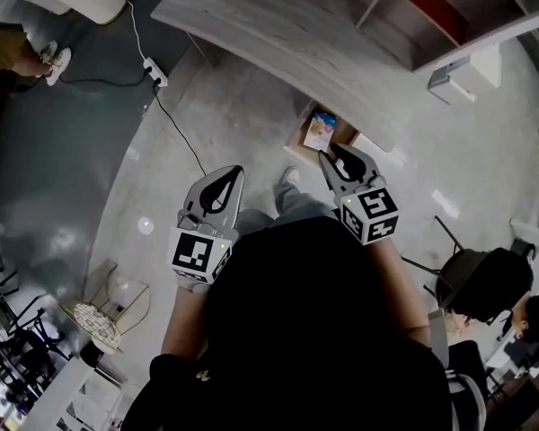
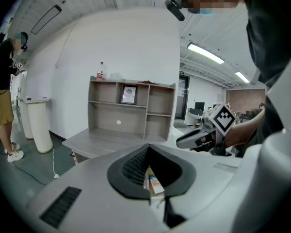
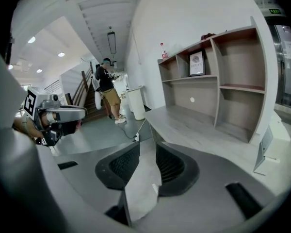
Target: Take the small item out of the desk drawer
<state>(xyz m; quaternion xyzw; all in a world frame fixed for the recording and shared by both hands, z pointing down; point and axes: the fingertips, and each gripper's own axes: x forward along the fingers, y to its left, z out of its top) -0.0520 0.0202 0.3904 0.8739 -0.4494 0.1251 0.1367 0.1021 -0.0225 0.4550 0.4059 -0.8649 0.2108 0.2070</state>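
2 grippers hover in front of the person's chest, both turned toward the desk (image 1: 278,34) at 12 o'clock. Under the near edge of the desk the drawer (image 1: 298,144) stands open, at about 1 o'clock from the person, so its inside can be reached from above. The small item (image 1: 321,130), a flat pack with blue and white print, lies in this drawer and nothing touches it.

The right gripper (image 1: 332,154) is the one close to the work. Its tips are just beside the near rim of the drawer, at 6 o'clock of the item. Its jaws stand a little apart, with only bare floor showing in the slit between them, so it holds nothing. I judge that this narrow opening prepares it to go down over the pack. It probably must be wider, or take the pack by its thin edge.

The left gripper (image 1: 234,176) hangs at 9 o'clock of the right one, well apart from the drawer. Its jaws are together at the tips and empty. I think it stands aside so as not to block the way, because 1 gripper seems enough for such a light thing.
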